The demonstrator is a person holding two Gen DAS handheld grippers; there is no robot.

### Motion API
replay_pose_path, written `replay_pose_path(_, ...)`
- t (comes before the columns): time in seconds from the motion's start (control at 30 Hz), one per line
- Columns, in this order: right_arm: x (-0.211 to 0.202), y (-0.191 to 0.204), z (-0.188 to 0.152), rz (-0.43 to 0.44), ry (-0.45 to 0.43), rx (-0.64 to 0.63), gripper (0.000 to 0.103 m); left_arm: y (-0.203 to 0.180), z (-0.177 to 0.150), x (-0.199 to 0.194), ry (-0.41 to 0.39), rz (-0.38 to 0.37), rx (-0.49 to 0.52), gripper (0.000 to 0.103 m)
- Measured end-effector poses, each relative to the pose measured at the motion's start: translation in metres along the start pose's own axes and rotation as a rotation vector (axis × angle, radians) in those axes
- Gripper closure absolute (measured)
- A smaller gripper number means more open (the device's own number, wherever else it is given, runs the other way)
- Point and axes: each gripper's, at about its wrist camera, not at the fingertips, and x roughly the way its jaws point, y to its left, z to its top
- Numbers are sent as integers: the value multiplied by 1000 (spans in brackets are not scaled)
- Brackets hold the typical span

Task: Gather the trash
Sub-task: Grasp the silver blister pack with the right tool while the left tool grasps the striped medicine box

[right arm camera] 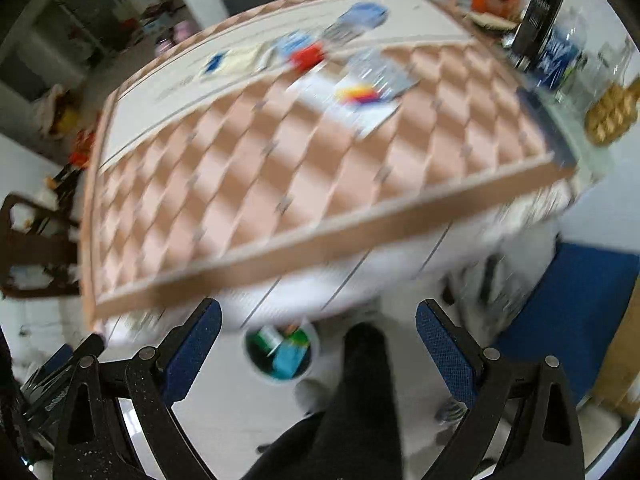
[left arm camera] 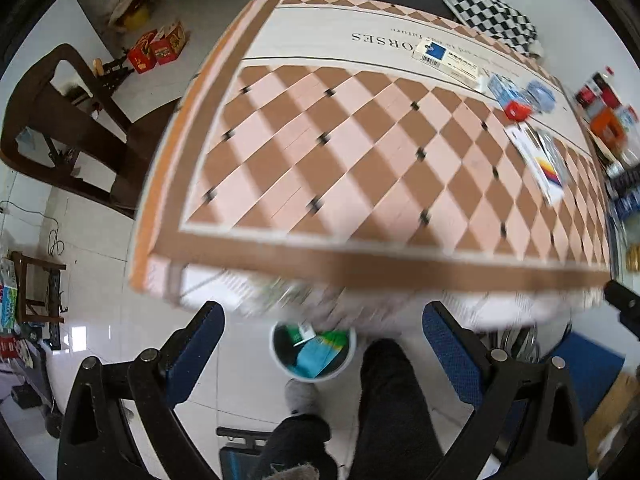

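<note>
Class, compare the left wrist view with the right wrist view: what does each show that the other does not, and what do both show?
Only the left wrist view: the red boxes on the floor, sharply seen.
Only the right wrist view: a tall black box and a gold-coloured object past the table's right edge.
Both: the checked table, the small red box, the white bin of trash, and an open, empty hand-held gripper.

Tablecloth [left arm camera: 320,36] print, upside down: "ORSES"; smaller line unreadable.
</note>
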Motion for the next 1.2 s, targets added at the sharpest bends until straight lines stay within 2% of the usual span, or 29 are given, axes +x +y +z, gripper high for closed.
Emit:
replay_pose_path(0.17, 53, -48, 118, -54, 21, -11, 4, -50, 65, 55, 81, 44, -50, 2)
replay_pose_path(0.3, 120, -65, 205, -78, 88, -44, 4, -80, 101, 106, 190, 103, -97, 2)
replay_pose_path(0.43, 177, -66, 262, -93, 153, -98, 4, -95, 124, 125, 243, 128, -151, 2)
replay_pose_path(0.57, 208, -52, 283, -117, 177, -184, 6, -120, 146, 131, 259, 142, -160, 2)
replay_pose_path(0.6, 213, -49, 284, -110, 176, -202, 19, -129, 152, 132, 263, 140, -154, 2)
replay_pose_path(0.73, 210, -55, 285, -113, 186, -199, 30, -173, 171, 132, 276, 95, -115, 2)
replay_pose_path(0.8, 208, -74, 285, -108, 207, -147, 31, -198, 179, 133, 292, 52, -101, 2)
replay_pose_path(0.87, 203, -103, 284, -139, 213, -89, 32, -226, 186, 138, 328, -7, -102, 2)
replay_pose_path(1.0, 188, -169, 277, -145, 227, 64, 32, -275, 196, 166, 451, -124, -190, 2)
replay_pose_path(1.13, 183, -210, 275, -98, 233, 189, 31, -305, 199, 192, 518, -120, -248, 3)
replay_pose_path(1.2, 187, -218, 276, -89, 244, 211, 31, -310, 191, 193, 504, -67, -256, 3)
